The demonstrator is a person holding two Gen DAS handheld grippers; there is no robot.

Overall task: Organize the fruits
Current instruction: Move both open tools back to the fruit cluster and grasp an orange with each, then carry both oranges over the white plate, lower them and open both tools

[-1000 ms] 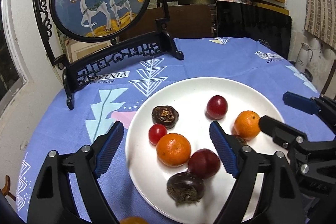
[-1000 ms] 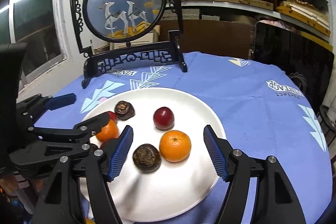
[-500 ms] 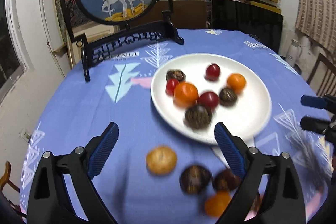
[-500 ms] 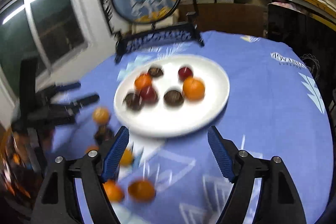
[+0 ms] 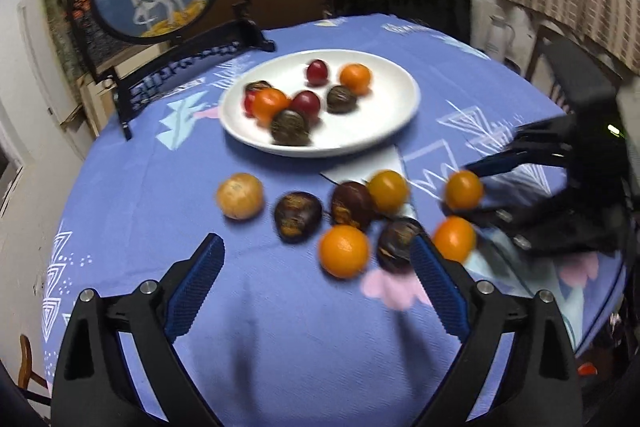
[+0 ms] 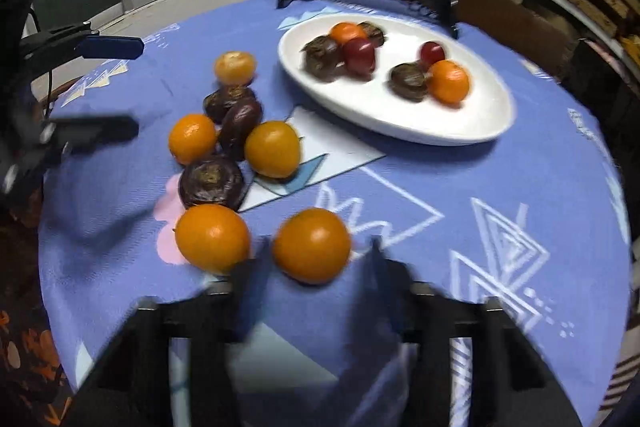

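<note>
Left wrist view — right gripper (image 5: 475,191) freshly clamped round orange (image 5: 462,189); left gripper (image 5: 314,241) just-widened, empty.

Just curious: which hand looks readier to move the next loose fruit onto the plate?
Right: the right tongs already close around an orange. The left tongs, just opened wider, grip nothing.

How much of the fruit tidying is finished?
Roughly half, if the plate is the goal. Done: several fruits sit on the white plate. In hand: the right gripper looks clamped on the nearest orange, though that view is blurred. Left: seven loose fruits, oranges and dark ones, lie on the blue cloth.
</note>
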